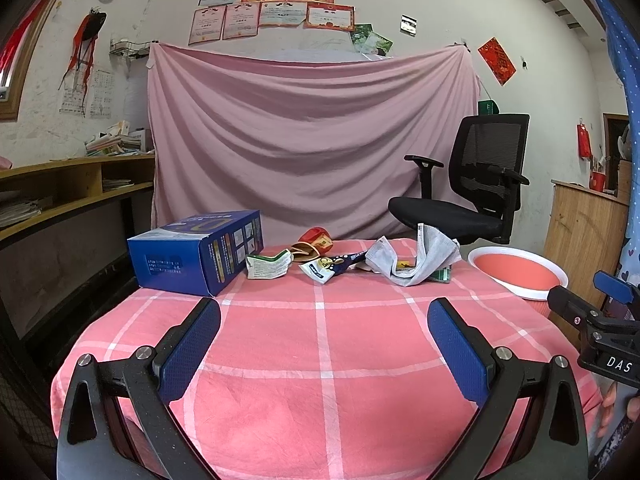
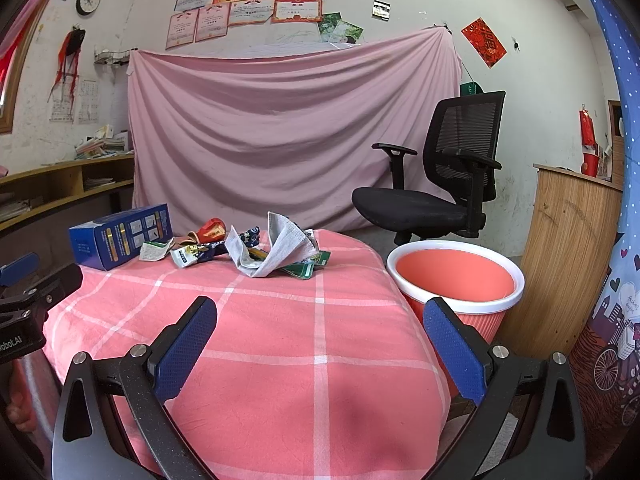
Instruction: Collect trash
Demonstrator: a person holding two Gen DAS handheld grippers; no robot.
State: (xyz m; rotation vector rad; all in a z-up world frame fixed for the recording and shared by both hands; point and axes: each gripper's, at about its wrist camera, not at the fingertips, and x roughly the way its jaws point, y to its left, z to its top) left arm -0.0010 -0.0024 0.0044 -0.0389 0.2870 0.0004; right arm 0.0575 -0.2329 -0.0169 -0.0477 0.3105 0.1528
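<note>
Trash lies at the far side of a table with a pink checked cloth (image 1: 320,360): a blue box (image 1: 192,254), a white-green crumpled carton (image 1: 267,266), a red-yellow wrapper (image 1: 316,242), a dark blue sachet (image 1: 332,266), a grey face mask (image 1: 416,258) and a green packet (image 2: 308,266). A salmon bin with a white rim (image 2: 456,276) stands off the table's right edge. My left gripper (image 1: 324,312) is open and empty over the near cloth. My right gripper (image 2: 320,312) is open and empty near the table's right edge, beside the bin.
A black office chair (image 2: 436,184) stands behind the bin. A pink sheet (image 1: 312,136) hangs on the back wall. Wooden shelves (image 1: 60,184) run along the left. A wooden cabinet (image 2: 572,256) stands right of the bin.
</note>
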